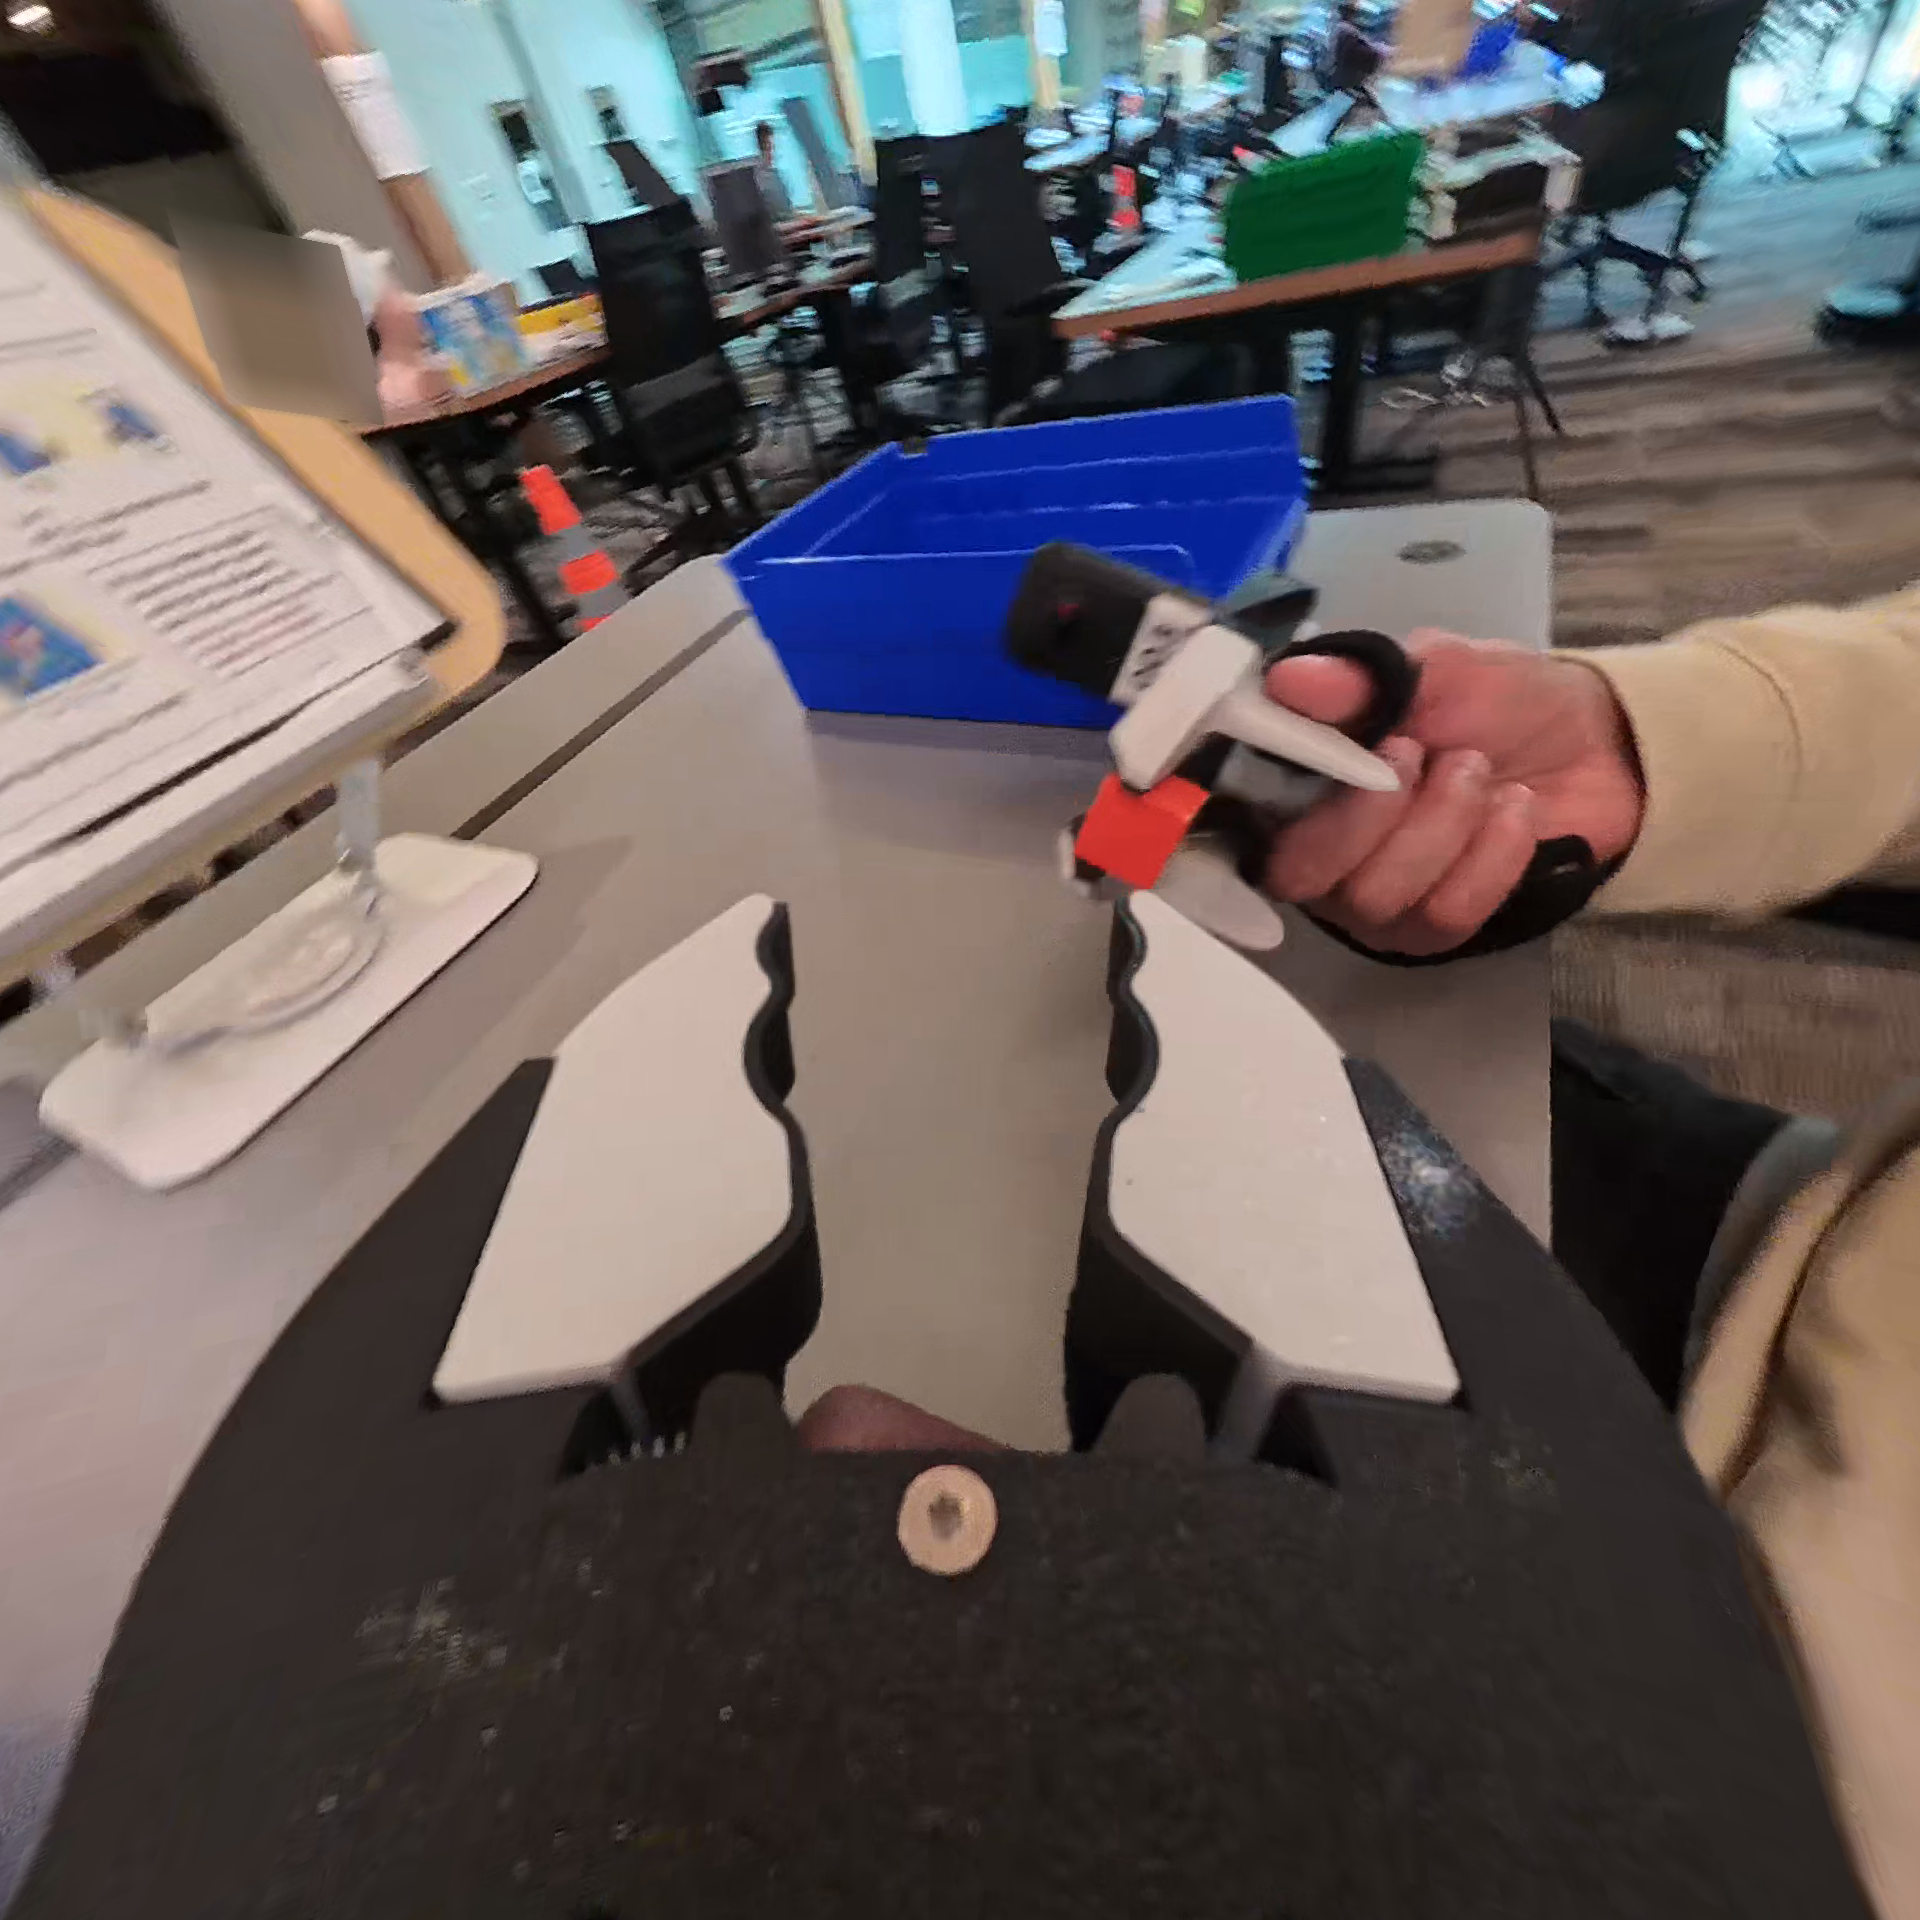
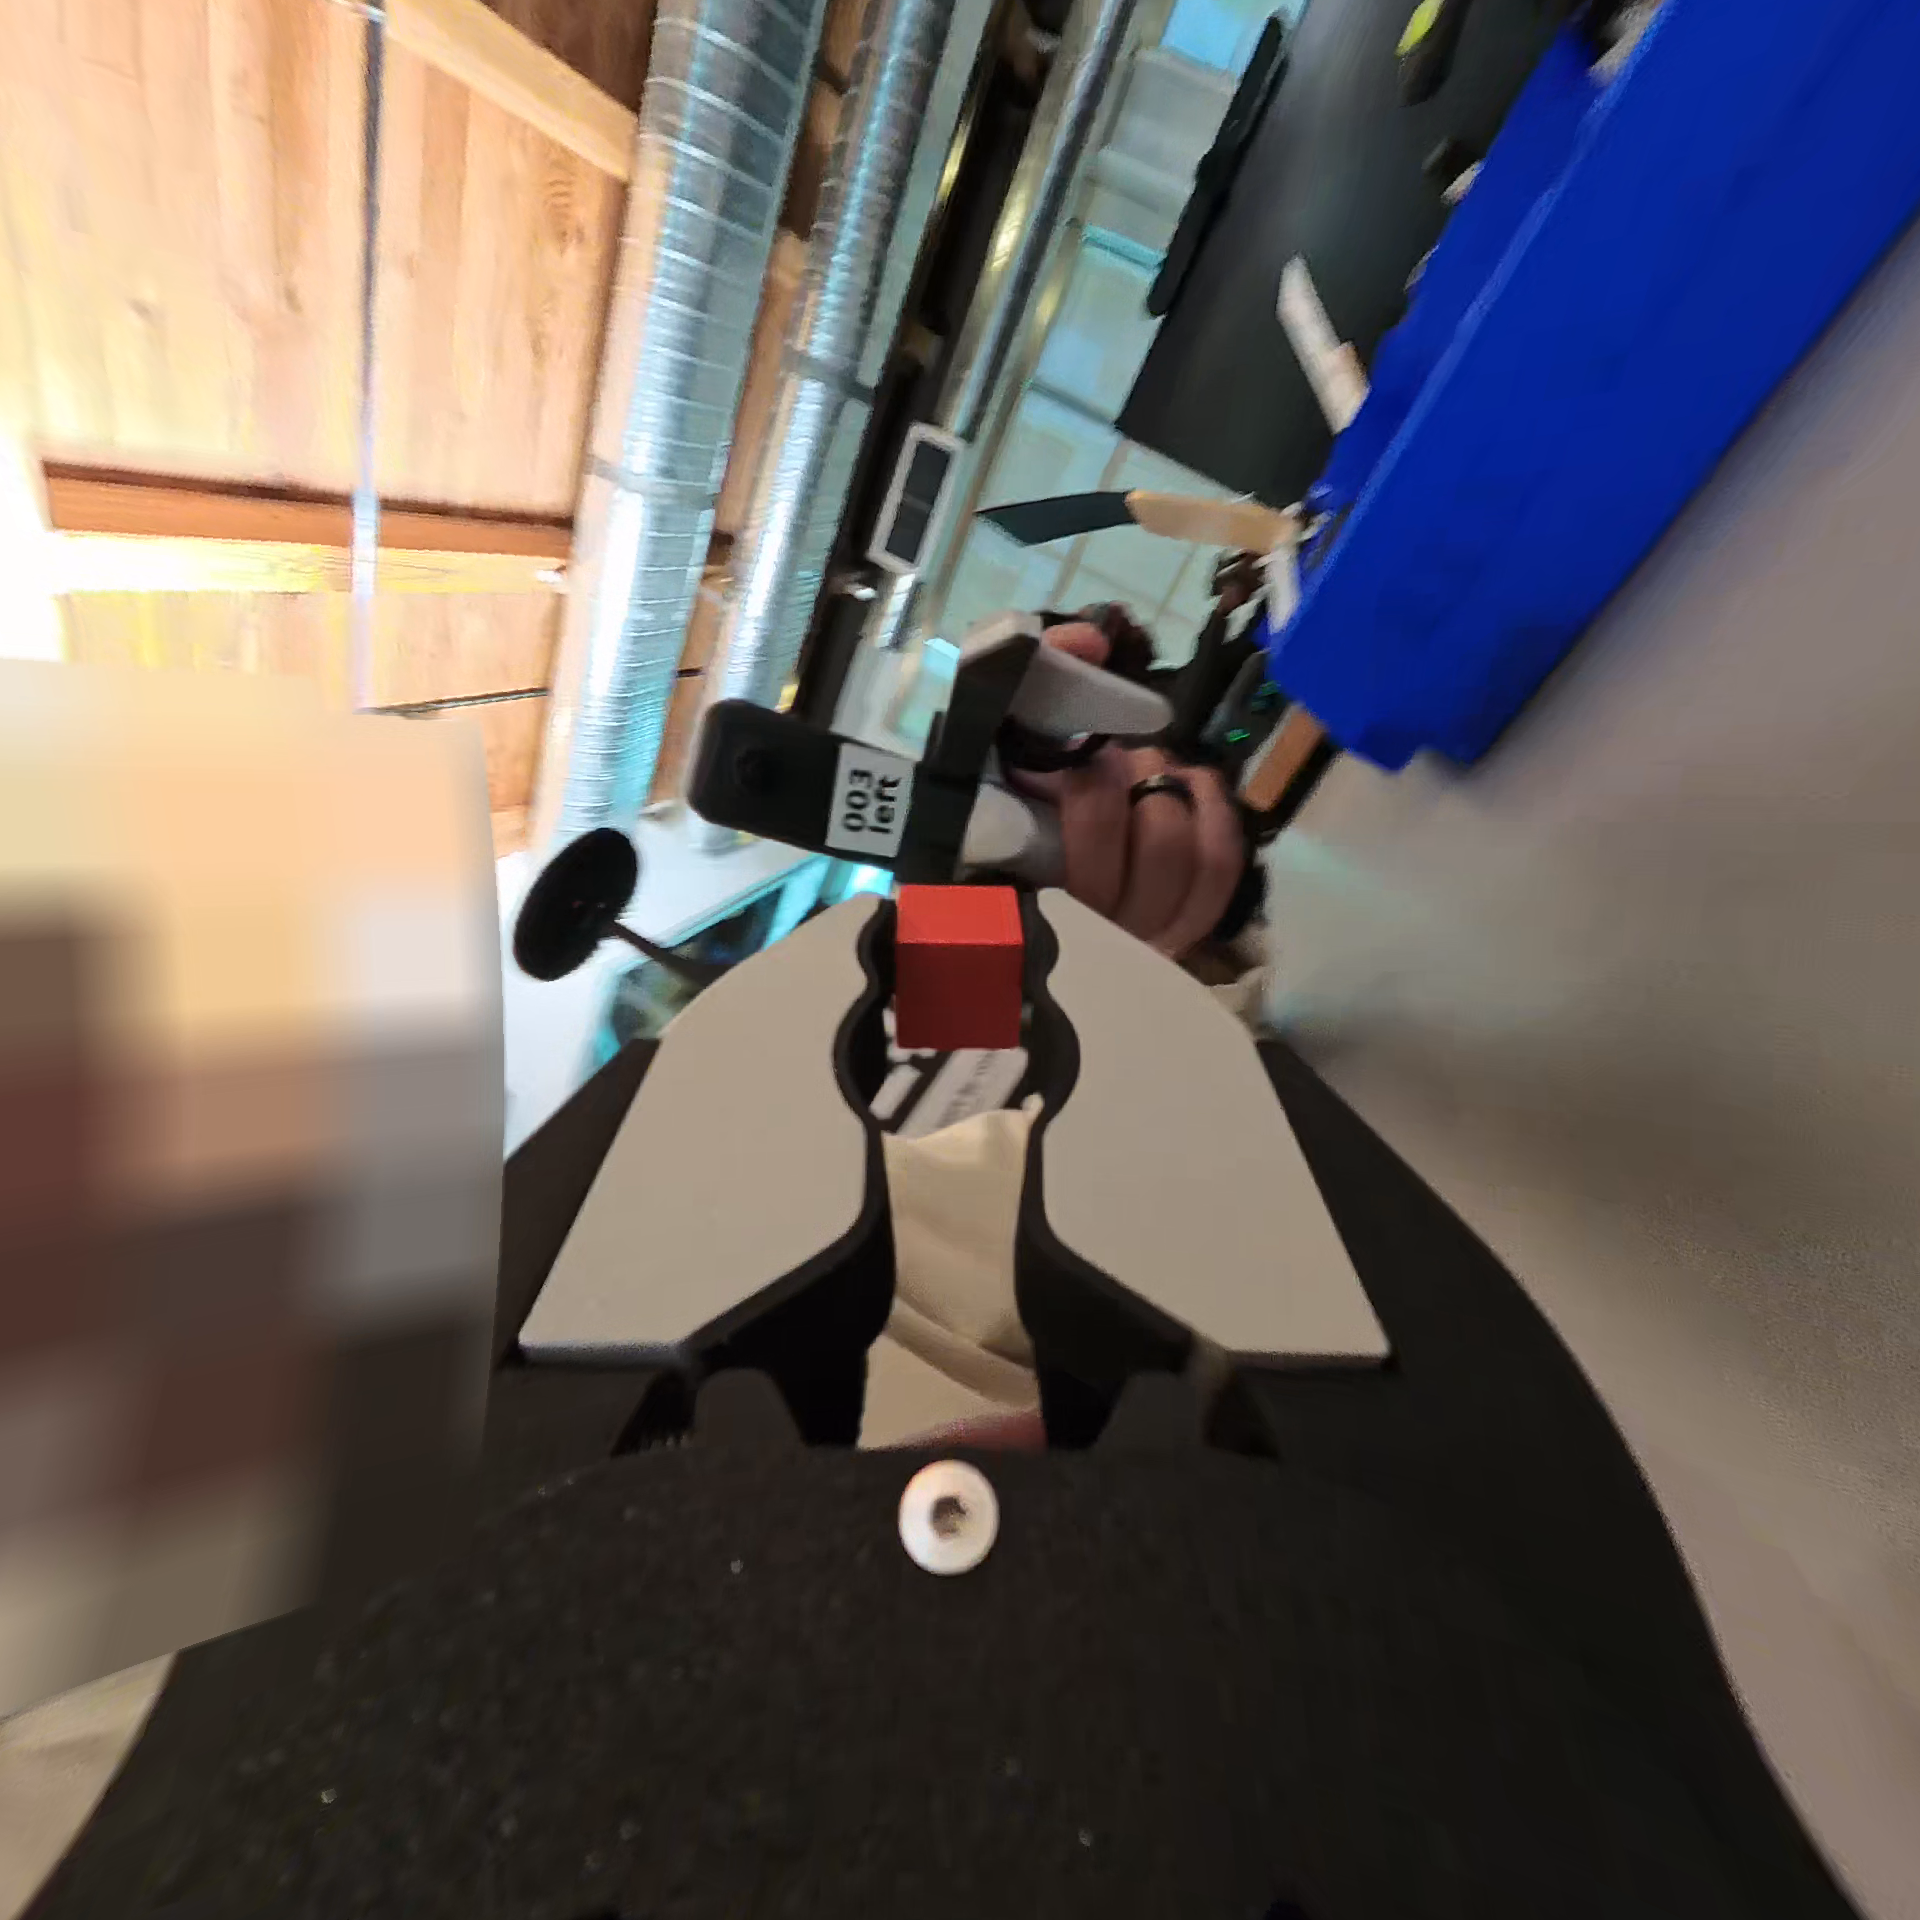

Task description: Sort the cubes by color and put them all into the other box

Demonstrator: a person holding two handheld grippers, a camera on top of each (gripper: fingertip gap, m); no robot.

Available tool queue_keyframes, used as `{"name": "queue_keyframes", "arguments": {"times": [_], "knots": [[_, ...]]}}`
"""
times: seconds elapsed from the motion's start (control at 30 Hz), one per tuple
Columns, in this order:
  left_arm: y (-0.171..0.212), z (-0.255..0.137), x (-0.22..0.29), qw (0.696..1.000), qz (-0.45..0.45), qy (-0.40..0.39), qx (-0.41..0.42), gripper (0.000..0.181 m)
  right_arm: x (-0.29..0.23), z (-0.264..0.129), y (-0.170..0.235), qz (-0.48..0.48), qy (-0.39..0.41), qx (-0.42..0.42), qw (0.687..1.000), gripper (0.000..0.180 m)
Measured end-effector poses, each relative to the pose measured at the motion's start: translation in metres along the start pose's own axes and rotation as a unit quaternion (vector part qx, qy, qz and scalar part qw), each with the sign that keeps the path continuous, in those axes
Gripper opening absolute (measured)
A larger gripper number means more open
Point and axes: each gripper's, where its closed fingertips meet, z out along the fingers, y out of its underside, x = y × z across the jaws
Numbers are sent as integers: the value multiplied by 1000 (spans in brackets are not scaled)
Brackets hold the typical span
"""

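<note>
My right gripper [image 2: 956, 935] is shut on a red cube [image 2: 956, 971], held between its fingertips in the air. It is rolled on its side and points toward the left gripper. In the left wrist view the right gripper [image 1: 1127, 862] shows just past my own right fingertip, with the red cube [image 1: 1138, 831] in it. My left gripper [image 1: 951, 920] is open and empty above the grey table [image 1: 914, 1039]. It also shows in the right wrist view [image 2: 914, 769], held by a hand. A blue box [image 1: 935, 613] stands at the far side of the table; no cubes show inside it.
A document stand [image 1: 208, 644] with printed pages on a white base stands at the left of the table. The blue box [image 2: 1558, 436] fills the upper right of the right wrist view. A person's sleeve [image 1: 1766, 748] reaches in from the right. Desks, chairs and an orange cone [image 1: 571, 551] lie beyond the table. The grippers' ends are close to 4 cm from one another.
</note>
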Motion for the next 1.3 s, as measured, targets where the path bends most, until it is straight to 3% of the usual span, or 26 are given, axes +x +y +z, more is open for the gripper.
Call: {"name": "queue_keyframes", "arguments": {"times": [0.07,0.13,0.23,0.3,0.43,0.53,0.63,0.7,0.77,1.07,1.13,1.2,1.27,1.3], "knots": [[11,-13,-8,997,-54,-47,-4,57,4,-20,-2,-66,66,9,996,23],[35,-23,-10,991,-91,-91,-20,55,13,-42,-7,-160,171,16,972,22],[70,-32,-1,985,-102,-129,-50,48,23,-76,-17,-305,336,13,891,23],[84,-31,16,984,-127,-97,-79,48,18,-87,-20,-357,384,12,851,23],[68,-31,28,984,-159,-50,-56,47,-19,-96,-34,-413,406,17,815,23],[75,-34,25,987,-131,-69,-70,46,-51,-167,-85,-440,556,14,705,22],[78,-33,27,987,-126,-64,-79,45,-37,-272,-121,-337,700,-89,623,23],[77,-31,28,988,-127,-53,-74,45,-11,-330,-131,-213,747,-136,615,23],[79,-29,29,987,-130,-50,-79,45,9,-361,-136,-152,767,-169,600,23],[90,-33,28,986,-122,-59,-101,45,37,-395,-134,-83,806,-197,552,24],[90,-34,27,985,-124,-62,-101,45,25,-392,-136,-105,810,-182,548,38],[90,-35,24,985,-123,-69,-101,45,2,-373,-142,-162,802,-137,559,39],[89,-36,18,984,-127,-81,-96,44,-31,-327,-150,-274,761,-58,585,38],[88,-37,16,983,-132,-85,-94,44,-46,-292,-148,-336,714,-12,614,37]]}}
